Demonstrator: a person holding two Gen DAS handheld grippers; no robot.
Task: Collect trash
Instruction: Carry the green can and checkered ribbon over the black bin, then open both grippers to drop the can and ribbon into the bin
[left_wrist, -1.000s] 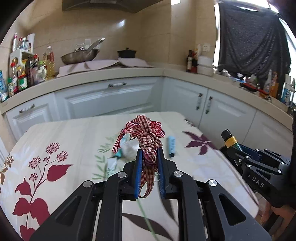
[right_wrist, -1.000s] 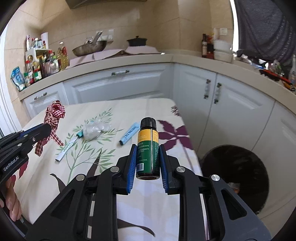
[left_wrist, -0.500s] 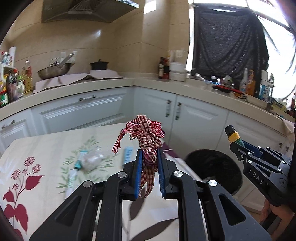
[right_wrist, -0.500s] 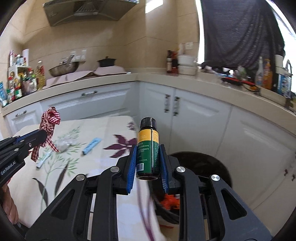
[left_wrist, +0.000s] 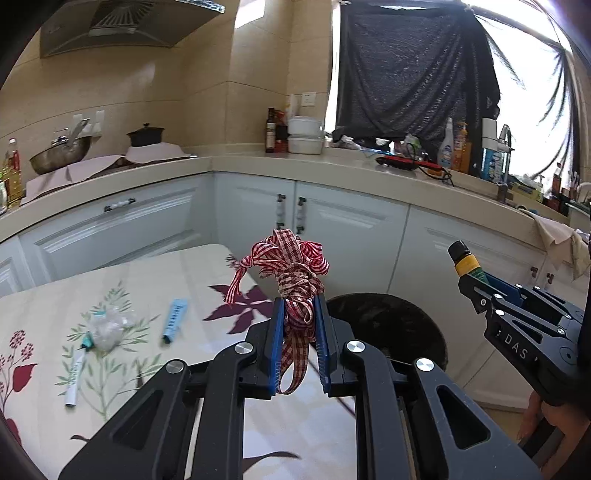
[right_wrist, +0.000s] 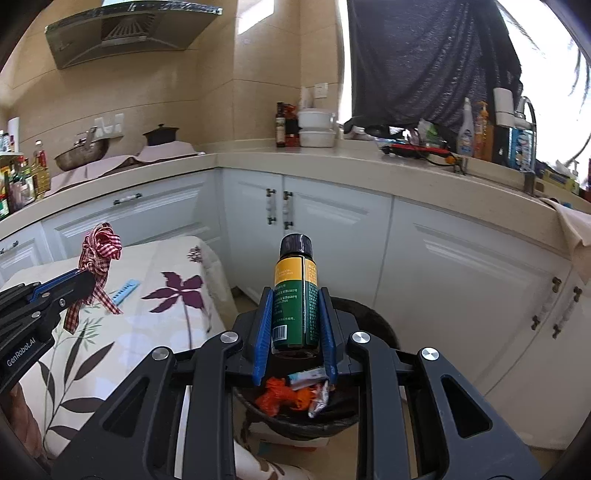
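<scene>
Beside the table's right edge, down on the floor, sits the trash bin, black bag liner, already holding orange scraps and wrappers. Table carries a flowered cloth; near its left part lie leftovers not yet picked up: a crumpled clear wrapper, a white tube just beside it, a small blue tube a bit further right.

Right gripper has its jaws clamped on a small green bottle, black cap up, upright, hanging above the bin opening. Looks lined up for a drop.

Left gripper has its jaws clamped on a red checked ribbon bow, loose tails dangling between the blue pads. It hangs over the table's right edge, bin rim just past it, so probably needs a bit more travel before release.

Both hands loaded at once: one trip to the bin for two pieces. Ribbon is light and floppy, may snag on a pad when released.
</scene>
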